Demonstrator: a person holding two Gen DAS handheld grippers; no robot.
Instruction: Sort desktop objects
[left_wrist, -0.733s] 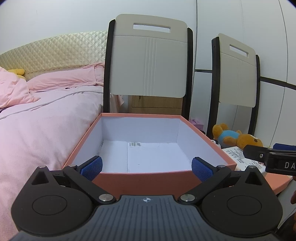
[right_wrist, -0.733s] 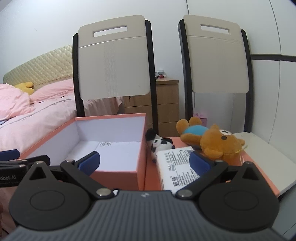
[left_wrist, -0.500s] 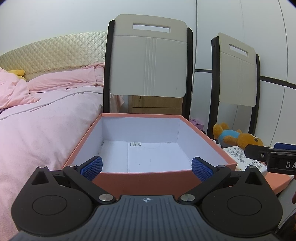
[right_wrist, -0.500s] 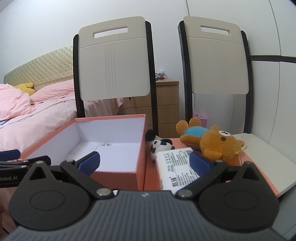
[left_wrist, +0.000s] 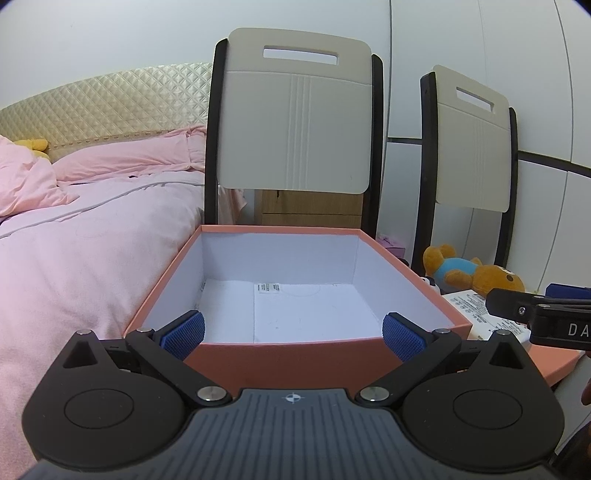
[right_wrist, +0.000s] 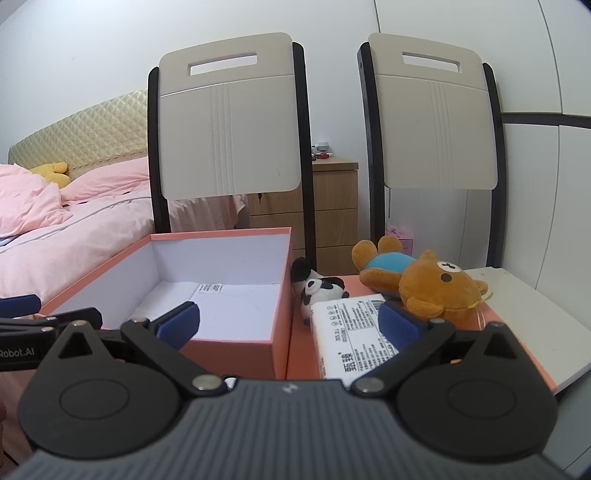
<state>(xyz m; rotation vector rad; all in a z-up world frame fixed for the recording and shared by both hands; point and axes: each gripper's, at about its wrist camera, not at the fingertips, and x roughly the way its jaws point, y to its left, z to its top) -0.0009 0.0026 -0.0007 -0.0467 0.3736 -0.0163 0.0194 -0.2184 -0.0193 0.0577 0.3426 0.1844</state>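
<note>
You have not started the sort as far as the frames show: the salmon box (left_wrist: 295, 354) sits open on the bench (right_wrist: 517, 347) and holds nothing but a small label stuck to its white floor. Everything to be sorted lies outside it, to its right. The white packet (right_wrist: 347, 328) with printed text lies flat just beside the box's right wall. The small panda toy (right_wrist: 319, 290) rests behind the packet, touching or nearly touching its far edge. The brown bear (right_wrist: 421, 282) in the blue shirt lies on its side further right, close to the packet's far corner.

Your left gripper (left_wrist: 293, 334) hovers at the near wall of the box, jaws wide apart and holding nothing. Your right gripper (right_wrist: 286, 319) faces the gap between box and packet, jaws also wide apart and empty; its right pad (right_wrist: 397, 319) sits over the packet's near right corner in this view, though I cannot tell whether it touches.

So all three items are left to do, and I judge the packet the nearest pick for your right hand.

Two chair backs (right_wrist: 229, 125) stand behind the bench, with a wooden dresser (right_wrist: 332, 206) between them and a pink bed (left_wrist: 81, 251) on the left. The box's right wall stands close to the packet, so lift clear of that rim.
</note>
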